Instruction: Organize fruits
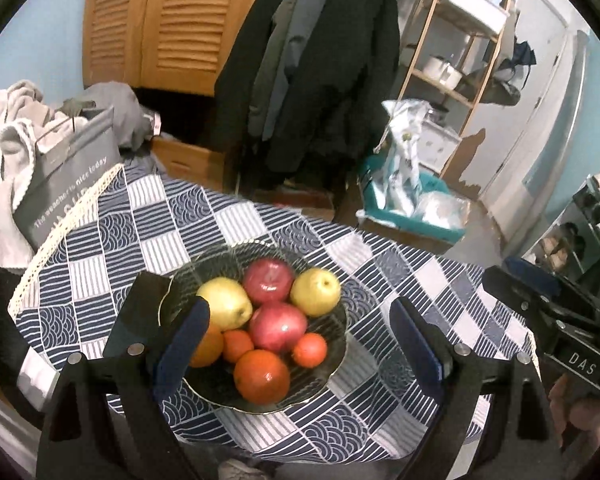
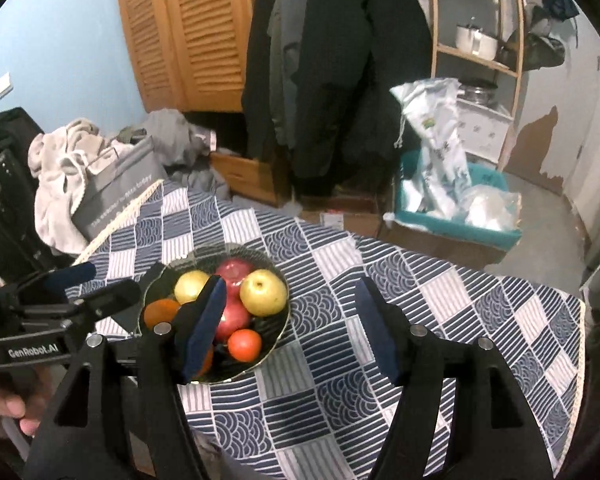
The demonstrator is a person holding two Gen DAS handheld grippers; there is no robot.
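Blue-checked cloth covers my table; bare cloth lies open right of the fruit bowl, lace edge left. My left gripper and right gripper both gape empty above it. Grey bag crowds the far-left edge.

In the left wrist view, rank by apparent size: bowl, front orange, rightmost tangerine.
1. Bowl, largest by far.
2. Front orange.
3. Rightmost tangerine, smallest.
The orange lies nearer the camera, which may widen that gap.
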